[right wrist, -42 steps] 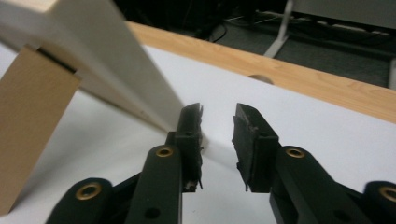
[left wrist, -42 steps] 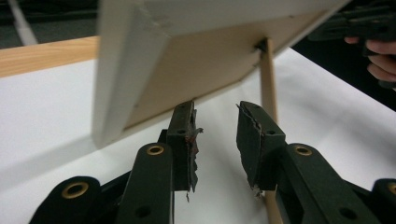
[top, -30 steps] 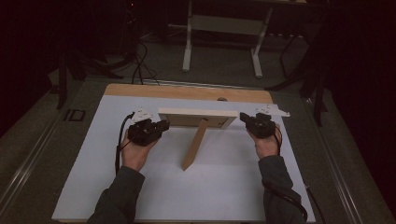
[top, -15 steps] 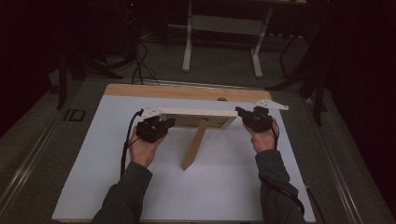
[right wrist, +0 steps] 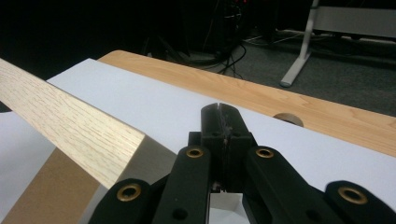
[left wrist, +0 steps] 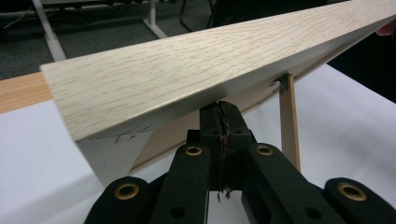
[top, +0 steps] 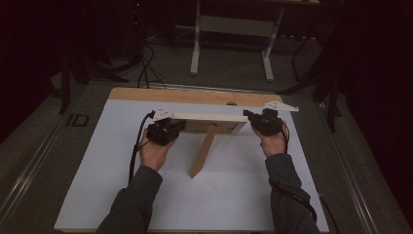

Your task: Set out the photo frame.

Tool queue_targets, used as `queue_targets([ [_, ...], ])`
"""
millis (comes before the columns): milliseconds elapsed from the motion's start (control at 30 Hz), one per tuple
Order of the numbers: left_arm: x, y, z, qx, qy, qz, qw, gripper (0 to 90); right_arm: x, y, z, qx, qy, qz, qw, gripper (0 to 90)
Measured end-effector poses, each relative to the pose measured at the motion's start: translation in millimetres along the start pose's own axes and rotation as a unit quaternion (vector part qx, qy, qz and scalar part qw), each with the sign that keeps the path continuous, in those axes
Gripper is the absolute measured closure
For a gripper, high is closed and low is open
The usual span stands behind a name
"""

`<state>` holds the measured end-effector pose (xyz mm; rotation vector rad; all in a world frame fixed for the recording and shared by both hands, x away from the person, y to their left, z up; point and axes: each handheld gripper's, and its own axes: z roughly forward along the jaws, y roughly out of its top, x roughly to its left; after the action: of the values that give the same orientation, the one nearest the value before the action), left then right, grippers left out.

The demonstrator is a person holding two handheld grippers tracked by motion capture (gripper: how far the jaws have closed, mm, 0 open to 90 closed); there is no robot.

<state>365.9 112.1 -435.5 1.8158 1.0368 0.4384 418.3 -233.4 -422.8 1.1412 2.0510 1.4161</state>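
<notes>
A light wooden picture frame (top: 209, 117) stands on the white table top (top: 122, 170), its back towards me, propped on a long easel leg (top: 203, 151). My left gripper (top: 179, 126) sits at the frame's left end. In the left gripper view its jaws (left wrist: 219, 109) are shut with nothing between them, and their tips sit under the frame's top rail (left wrist: 196, 70) against its back. My right gripper (top: 247, 116) is at the frame's right end. There its jaws (right wrist: 219, 111) are also shut and empty, with the frame's corner (right wrist: 70, 130) just to their left.
A bare wooden strip (top: 195, 96) with a round hole (top: 232, 103) runs along the table's far edge. Beyond it lie a dark floor, cables (top: 145, 63) and the white legs of another table (top: 196, 44). White table surface stretches in front of the easel leg.
My left hand has slid right, up to the frame's left end. The right hand has edged slightly left, closer to the frame's right end. The frame itself stands as before.
</notes>
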Motion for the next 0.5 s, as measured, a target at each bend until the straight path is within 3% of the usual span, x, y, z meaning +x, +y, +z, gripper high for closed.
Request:
queue_targets([
  [500, -3.4, 0.8, 9.8, 0.015, 0.001, 0.01, 0.9998, 90.0, 1.6, 0.9, 4.5, 0.008, 0.007, -0.006, 0.9999, 89.8],
])
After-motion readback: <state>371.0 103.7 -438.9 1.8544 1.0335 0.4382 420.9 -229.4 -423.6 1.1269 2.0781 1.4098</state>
